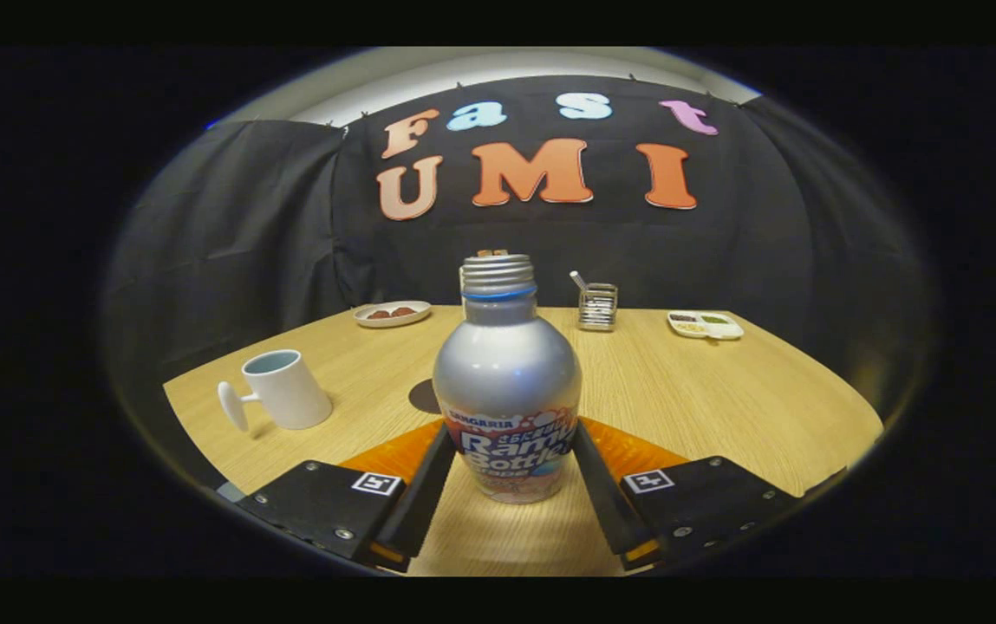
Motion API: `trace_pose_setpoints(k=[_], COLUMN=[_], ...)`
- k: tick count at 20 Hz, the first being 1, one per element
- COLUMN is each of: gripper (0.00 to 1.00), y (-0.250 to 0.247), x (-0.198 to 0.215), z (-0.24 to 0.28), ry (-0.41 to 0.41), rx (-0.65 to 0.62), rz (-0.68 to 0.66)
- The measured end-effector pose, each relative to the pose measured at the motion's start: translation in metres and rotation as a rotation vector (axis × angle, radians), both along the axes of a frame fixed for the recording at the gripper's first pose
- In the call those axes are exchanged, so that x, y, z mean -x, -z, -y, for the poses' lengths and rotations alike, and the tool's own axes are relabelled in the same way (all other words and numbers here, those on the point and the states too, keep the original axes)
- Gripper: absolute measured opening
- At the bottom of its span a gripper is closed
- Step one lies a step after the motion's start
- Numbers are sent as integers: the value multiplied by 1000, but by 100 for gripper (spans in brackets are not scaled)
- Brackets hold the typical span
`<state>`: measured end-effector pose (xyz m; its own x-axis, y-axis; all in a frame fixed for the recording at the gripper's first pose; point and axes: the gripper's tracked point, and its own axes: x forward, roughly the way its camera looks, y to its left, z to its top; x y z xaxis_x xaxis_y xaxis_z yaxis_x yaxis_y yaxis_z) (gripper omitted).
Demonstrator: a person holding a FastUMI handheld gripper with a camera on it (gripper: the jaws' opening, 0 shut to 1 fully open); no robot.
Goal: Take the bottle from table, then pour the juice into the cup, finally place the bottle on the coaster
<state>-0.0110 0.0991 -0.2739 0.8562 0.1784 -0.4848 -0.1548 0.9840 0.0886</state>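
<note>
The jaws clamp the bottle from both sides — it stands upright on the counter, with the cup to its left and a dark coaster just behind it

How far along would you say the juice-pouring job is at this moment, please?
Early. In hand: the hand-held gripper has its fingers against both sides of the upright, uncapped bottle, which appears gripped. Left: pouring into the white cup and placing the bottle on the dark coaster behind it.

wall: black cloth | table: light wood | ceiling: pale strip
</note>
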Motion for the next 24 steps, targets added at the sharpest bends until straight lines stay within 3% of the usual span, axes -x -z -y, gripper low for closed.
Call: trace_pose_setpoints(k=[10,24], gripper=[77,77], y=[-17,-39], x=[-24,-54], z=[-3,-47], ry=[-16,-163], rx=[258,672], rz=[45,202])
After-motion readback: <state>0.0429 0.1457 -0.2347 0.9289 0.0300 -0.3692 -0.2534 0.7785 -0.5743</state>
